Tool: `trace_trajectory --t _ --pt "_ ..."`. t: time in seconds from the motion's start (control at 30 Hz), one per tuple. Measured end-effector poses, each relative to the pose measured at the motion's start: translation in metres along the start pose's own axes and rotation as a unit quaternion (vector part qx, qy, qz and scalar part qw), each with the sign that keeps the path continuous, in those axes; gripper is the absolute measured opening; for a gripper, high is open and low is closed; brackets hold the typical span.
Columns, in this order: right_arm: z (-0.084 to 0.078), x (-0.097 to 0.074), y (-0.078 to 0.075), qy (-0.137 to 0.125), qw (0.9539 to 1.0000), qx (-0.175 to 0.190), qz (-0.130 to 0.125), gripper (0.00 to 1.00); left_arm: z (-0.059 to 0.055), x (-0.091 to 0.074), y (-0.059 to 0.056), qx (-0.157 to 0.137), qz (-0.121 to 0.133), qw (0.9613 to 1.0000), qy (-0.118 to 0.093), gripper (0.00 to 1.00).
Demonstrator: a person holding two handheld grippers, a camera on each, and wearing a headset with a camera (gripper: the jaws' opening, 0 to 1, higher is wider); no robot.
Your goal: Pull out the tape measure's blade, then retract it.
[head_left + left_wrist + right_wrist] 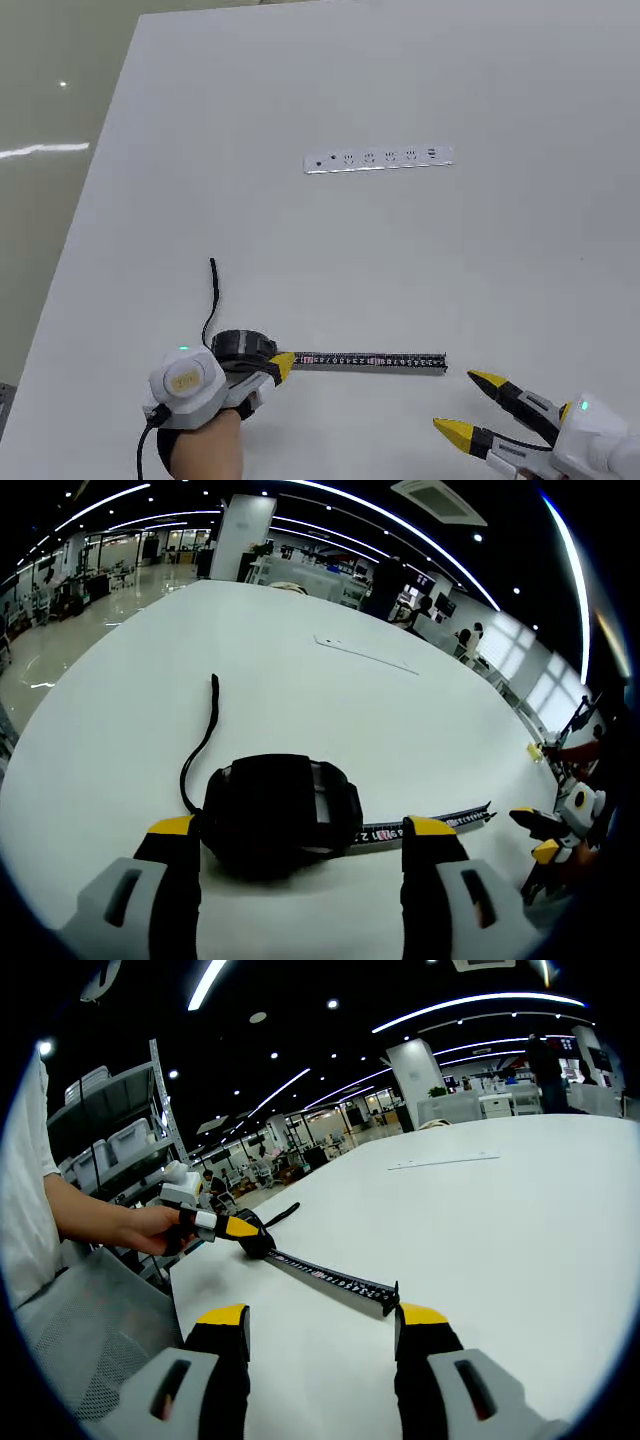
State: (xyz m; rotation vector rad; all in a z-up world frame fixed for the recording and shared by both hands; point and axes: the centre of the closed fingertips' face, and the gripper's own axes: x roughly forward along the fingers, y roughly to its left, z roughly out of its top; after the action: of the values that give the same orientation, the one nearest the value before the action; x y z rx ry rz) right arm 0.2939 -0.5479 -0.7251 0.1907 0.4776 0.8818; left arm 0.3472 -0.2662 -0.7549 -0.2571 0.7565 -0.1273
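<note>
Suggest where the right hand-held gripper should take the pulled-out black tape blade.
Probably at the end hook of the narrow black metal tape blade. It lies flat on the white table, so come in along its length from the free end, the open right hand-held gripper pinching its two long edges.

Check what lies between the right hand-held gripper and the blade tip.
Only bare table: in the head view the right hand-held gripper sits open, short of the blade tip, with nothing between.
</note>
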Motion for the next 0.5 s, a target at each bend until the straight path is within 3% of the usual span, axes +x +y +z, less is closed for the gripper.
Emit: trace_trajectory --t 0.5 --pt "-0.0035 0.0 -0.0007 0.005 1.0 0.004 0.001 0.57 0.001 0.0008 -0.0012 -0.006 -0.001 1.0 -0.001 0.8"
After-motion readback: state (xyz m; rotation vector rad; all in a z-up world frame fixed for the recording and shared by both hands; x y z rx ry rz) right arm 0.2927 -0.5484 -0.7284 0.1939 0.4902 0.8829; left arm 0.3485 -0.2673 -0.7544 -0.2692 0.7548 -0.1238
